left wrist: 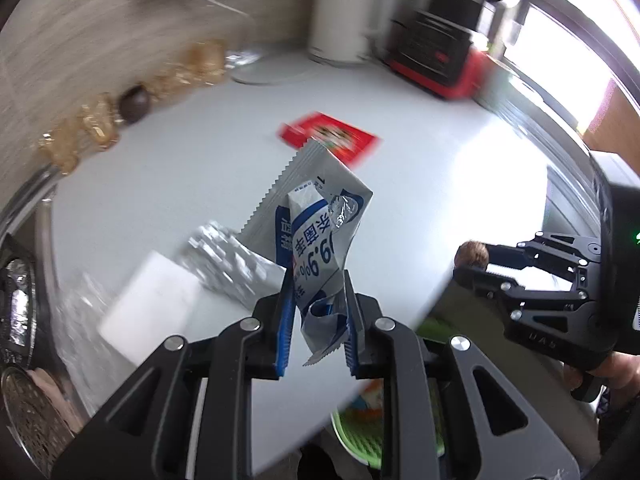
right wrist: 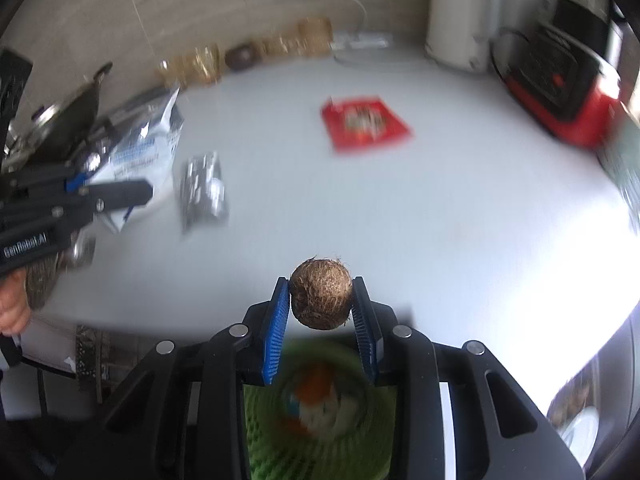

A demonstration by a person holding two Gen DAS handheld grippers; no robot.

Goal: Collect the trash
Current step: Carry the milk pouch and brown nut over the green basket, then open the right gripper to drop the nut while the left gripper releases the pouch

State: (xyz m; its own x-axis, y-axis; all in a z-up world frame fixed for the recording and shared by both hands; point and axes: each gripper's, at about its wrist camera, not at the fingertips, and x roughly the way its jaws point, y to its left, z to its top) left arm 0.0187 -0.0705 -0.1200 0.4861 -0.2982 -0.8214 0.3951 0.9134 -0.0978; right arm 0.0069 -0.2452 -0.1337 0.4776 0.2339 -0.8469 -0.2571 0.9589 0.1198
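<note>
My left gripper is shut on a crumpled white and blue wipe packet, held above the white counter. My right gripper is shut on a brown hairy round husk, held over the counter's front edge; it also shows in the left wrist view. A green bin with trash inside sits below the edge, also seen in the left wrist view. A red snack packet and a silver blister pack lie on the counter.
A red and black appliance and a white kettle stand at the back right. Wrapped snacks line the back wall. A white block lies at the left, by a sink.
</note>
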